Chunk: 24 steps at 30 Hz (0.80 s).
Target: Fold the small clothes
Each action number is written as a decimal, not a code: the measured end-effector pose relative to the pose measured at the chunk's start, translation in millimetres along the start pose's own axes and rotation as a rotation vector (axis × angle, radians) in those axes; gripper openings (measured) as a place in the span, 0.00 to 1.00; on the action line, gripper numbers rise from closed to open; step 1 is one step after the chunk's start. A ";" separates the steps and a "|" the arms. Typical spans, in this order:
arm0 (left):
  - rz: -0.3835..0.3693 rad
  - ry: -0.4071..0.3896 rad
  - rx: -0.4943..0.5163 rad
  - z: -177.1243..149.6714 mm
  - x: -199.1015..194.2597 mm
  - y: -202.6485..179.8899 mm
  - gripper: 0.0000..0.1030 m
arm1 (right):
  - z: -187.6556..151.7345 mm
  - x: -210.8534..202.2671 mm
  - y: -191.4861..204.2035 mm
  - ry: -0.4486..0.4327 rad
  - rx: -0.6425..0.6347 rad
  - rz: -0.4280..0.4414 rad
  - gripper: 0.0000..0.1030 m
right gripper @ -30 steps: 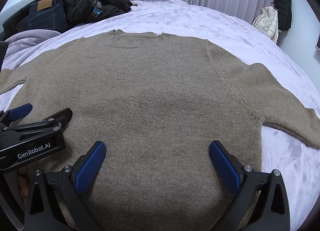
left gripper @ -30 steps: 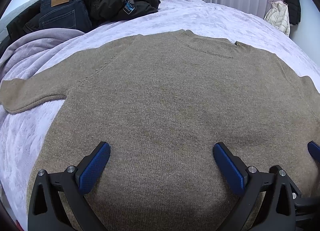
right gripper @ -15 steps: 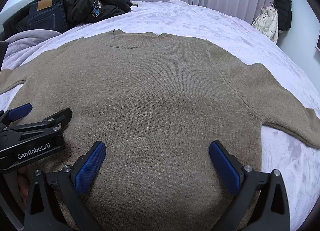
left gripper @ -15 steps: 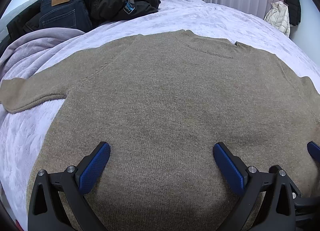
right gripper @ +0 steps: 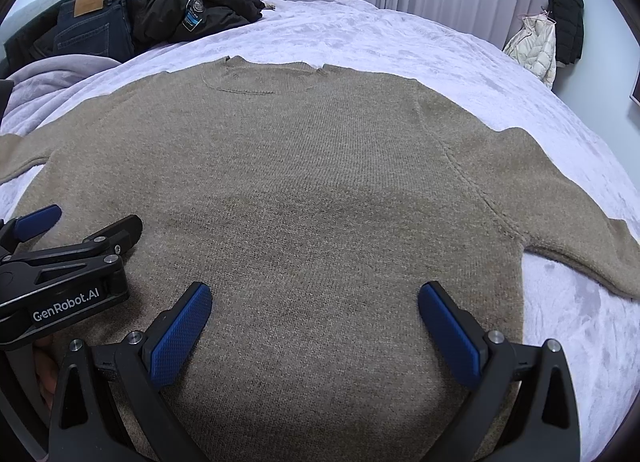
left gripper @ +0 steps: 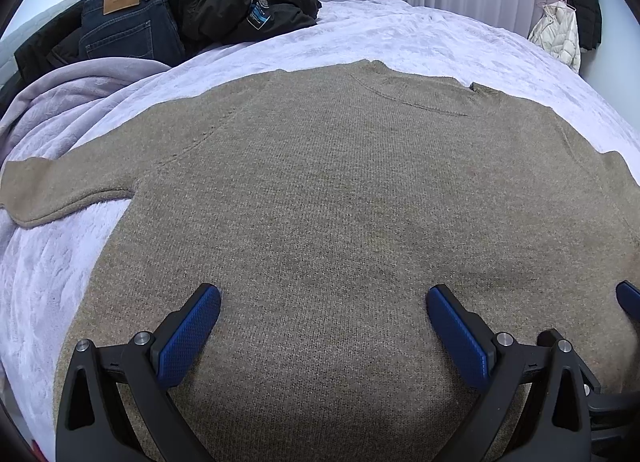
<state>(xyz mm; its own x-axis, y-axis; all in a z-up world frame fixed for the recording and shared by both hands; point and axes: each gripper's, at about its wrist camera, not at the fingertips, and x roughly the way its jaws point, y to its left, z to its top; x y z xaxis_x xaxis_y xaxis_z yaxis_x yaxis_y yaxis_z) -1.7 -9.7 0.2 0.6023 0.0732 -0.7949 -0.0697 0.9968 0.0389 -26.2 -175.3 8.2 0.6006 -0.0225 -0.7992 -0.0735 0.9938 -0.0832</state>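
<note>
left wrist view: nothing has shifted across the last second; the left gripper (left gripper: 323,312) hangs in the same spot over the lower body of the tan sweater (left gripper: 340,197), its blue pads spread wide and holding nothing. the sweater lies flat and face up on the lilac bed cover (left gripper: 400,37), collar far ahead of the tool, one sleeve (left gripper: 60,189) reaching out ahead and to the left. that stillness suggests the fold has not begun and the sweater is laid out ready. off to the right edge only a blue tip of the other tool shows. the hem below the fingers is hidden by the tool itself, and the right-hand sleeve runs out of frame. dark jeans and a black jacket (left gripper: 224,1) sit piled far ahead to the left

right wrist view: same story, no change; the right gripper (right gripper: 315,312) is poised over the lower sweater (right gripper: 320,181) with pads wide apart and empty. the other sleeve (right gripper: 560,221) stretches ahead to the right, its cuff cut off. the left gripper (right gripper: 86,219) sits just beside on the left, and a bit of hand under it is too dim to read
</note>
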 end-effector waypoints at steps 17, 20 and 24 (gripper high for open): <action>-0.207 0.060 0.152 57.4 -57.2 -106.9 1.00 | 4.2 -78.4 -159.3 -0.123 0.332 0.049 1.00; -0.254 0.102 0.141 65.1 -44.9 -142.3 1.00 | -16.7 -88.3 -243.7 -0.145 0.536 0.029 1.00; -0.283 0.161 0.128 70.3 -24.5 -178.8 1.00 | -60.9 -95.1 -360.7 -0.125 0.764 -0.084 1.00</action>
<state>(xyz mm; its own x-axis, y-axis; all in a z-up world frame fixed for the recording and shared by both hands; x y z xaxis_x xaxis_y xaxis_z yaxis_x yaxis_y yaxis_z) 52.0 -187.5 55.3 0.4497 -0.2027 -0.8699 0.1887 0.9735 -0.1293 -105.3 -538.3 78.0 0.6684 -0.1336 -0.7317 0.5180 0.7895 0.3291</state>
